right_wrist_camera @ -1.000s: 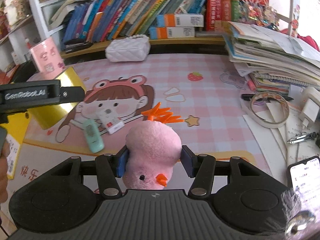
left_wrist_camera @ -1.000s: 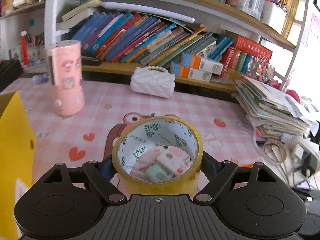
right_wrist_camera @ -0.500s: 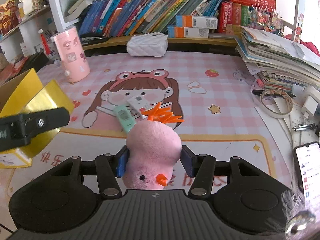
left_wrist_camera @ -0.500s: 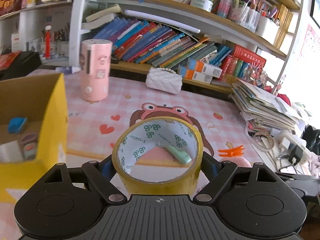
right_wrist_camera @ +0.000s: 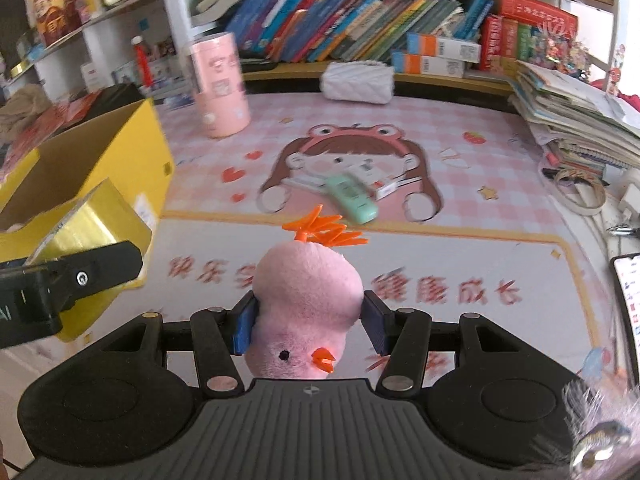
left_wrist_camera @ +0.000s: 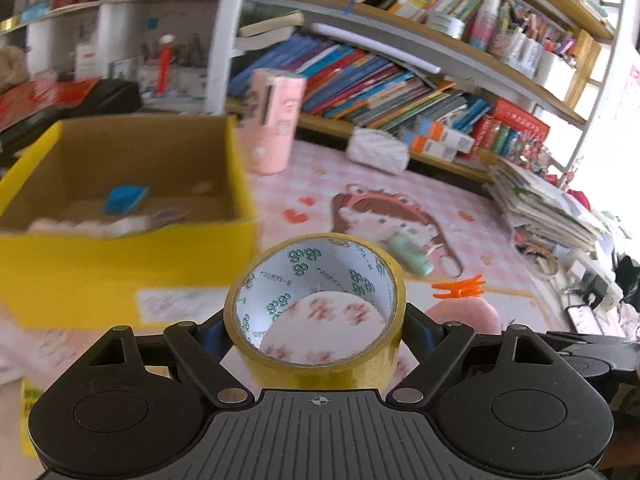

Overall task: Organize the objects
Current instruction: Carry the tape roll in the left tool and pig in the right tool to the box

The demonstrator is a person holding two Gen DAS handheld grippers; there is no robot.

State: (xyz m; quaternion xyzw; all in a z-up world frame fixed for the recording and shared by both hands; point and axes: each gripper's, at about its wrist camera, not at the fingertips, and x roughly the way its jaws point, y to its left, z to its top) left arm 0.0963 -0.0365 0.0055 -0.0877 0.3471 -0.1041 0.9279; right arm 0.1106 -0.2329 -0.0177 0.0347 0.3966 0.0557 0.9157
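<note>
Tape (left_wrist_camera: 316, 308), a yellow roll with a white printed core, sits clamped between the pads of the left claw (left_wrist_camera: 316, 320), its open centre facing the camera. Ahead and to the left of it stands a yellow box (left_wrist_camera: 120, 256) with brown inner walls; a blue item (left_wrist_camera: 124, 198) and some pale blurred things lie on its floor. The tape is held just beside the box's near right corner, outside it.

The right claw (right_wrist_camera: 308, 320) grips a pink plush chick (right_wrist_camera: 306, 304) by the body, pads pressing both sides; the chick's orange crest (right_wrist_camera: 324, 230) points away from the camera, its beak and eye towards it. From this view the left claw's black arm shows at the left edge, with the tape and the box (right_wrist_camera: 132, 160) behind it.

On the surface, a pink checked mat (right_wrist_camera: 460, 128) printed with a cartoon girl carries a mint-green remote (right_wrist_camera: 352, 198) lying across a white card. A pink cylinder (right_wrist_camera: 218, 88) stands upright beyond the box, and a white quilted purse (right_wrist_camera: 358, 80) lies at the foot of the bookshelf (right_wrist_camera: 360, 20). A stack of papers (right_wrist_camera: 576, 120) is piled at the right.
</note>
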